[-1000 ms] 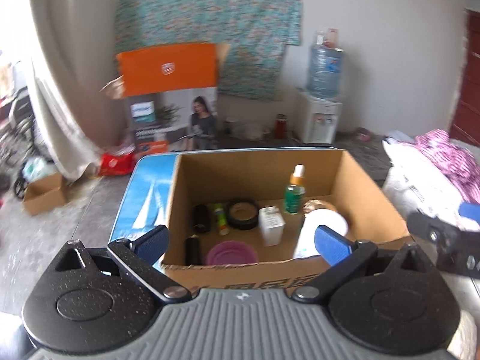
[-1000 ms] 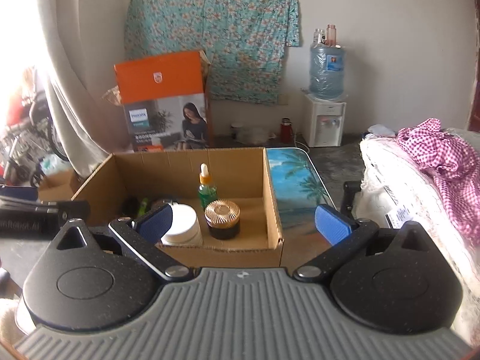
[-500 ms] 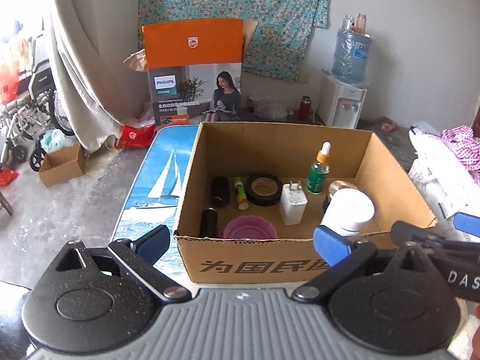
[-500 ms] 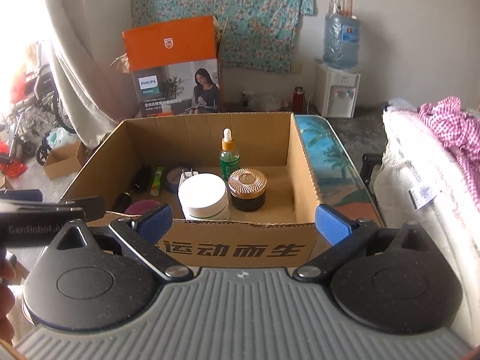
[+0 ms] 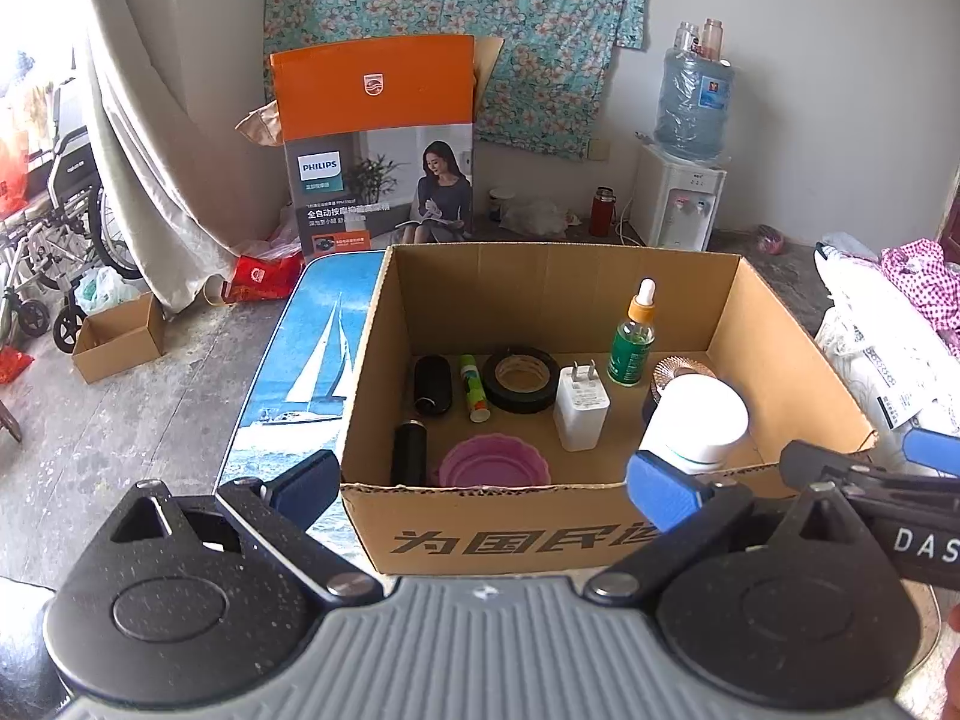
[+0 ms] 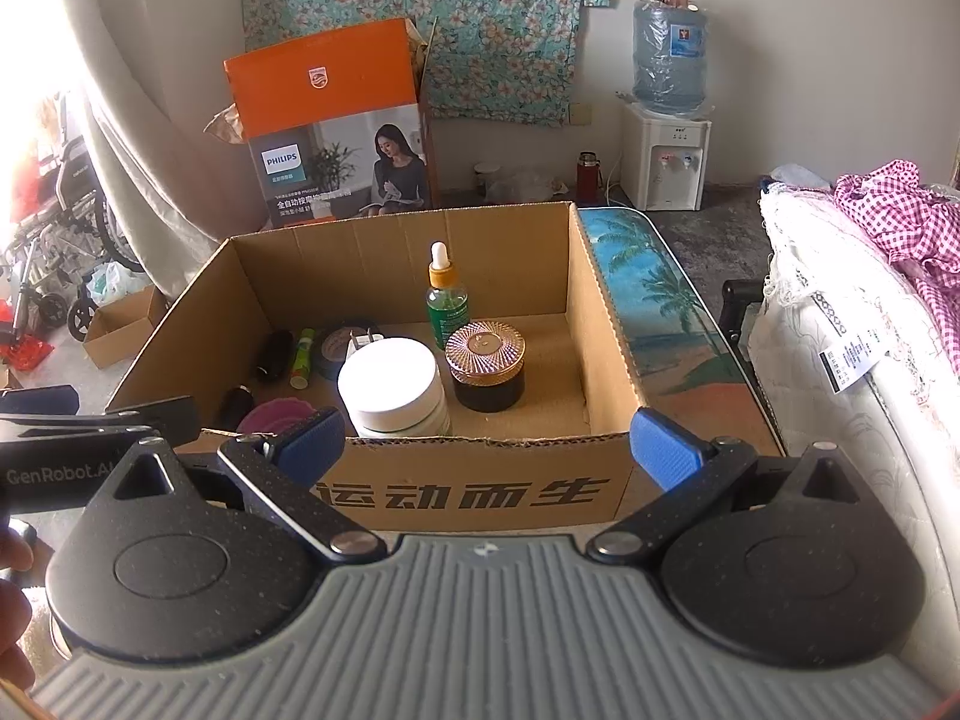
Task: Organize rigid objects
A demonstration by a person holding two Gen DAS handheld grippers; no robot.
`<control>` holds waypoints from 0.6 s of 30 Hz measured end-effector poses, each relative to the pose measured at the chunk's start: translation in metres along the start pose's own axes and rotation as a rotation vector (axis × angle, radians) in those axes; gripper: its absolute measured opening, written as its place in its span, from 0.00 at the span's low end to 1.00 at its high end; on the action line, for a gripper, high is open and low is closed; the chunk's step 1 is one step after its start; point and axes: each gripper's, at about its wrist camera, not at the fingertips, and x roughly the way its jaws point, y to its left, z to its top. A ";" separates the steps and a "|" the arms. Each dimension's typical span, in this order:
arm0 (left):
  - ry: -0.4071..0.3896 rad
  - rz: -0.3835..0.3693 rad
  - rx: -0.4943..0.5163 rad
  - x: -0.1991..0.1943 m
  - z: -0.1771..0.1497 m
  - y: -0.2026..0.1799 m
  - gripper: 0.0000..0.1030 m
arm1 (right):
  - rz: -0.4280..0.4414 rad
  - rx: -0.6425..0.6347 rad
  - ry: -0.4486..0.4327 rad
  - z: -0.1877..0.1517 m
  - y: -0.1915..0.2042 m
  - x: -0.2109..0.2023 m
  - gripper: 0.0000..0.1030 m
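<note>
An open cardboard box stands on a picture-printed table. Inside are a green dropper bottle, a white jar, a dark jar with a copper lid, a white charger, a roll of black tape, a green-capped tube, two black cylinders and a pink bowl. My left gripper is open before the box's front wall, nothing between its fingers. My right gripper is open at the same wall, also holding nothing.
The table's printed top shows on both sides of the box. An orange Philips carton stands behind it. A water dispenser is at the back wall. A mattress with checked cloth lies right; a wheelchair and small carton stand left.
Both grippers have pulled back and risen from the box, so its front wall and printed lettering now show. Both stay open and hold nothing.
</note>
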 end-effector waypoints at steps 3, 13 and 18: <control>0.006 0.005 0.011 0.002 0.000 -0.002 0.99 | 0.001 -0.006 0.000 0.000 0.000 -0.001 0.99; 0.027 0.010 0.031 0.005 -0.002 0.000 0.98 | 0.000 -0.008 0.011 -0.003 -0.003 0.003 0.99; 0.035 0.004 0.024 0.006 -0.001 0.003 0.97 | -0.002 -0.010 0.013 -0.003 -0.004 0.005 0.99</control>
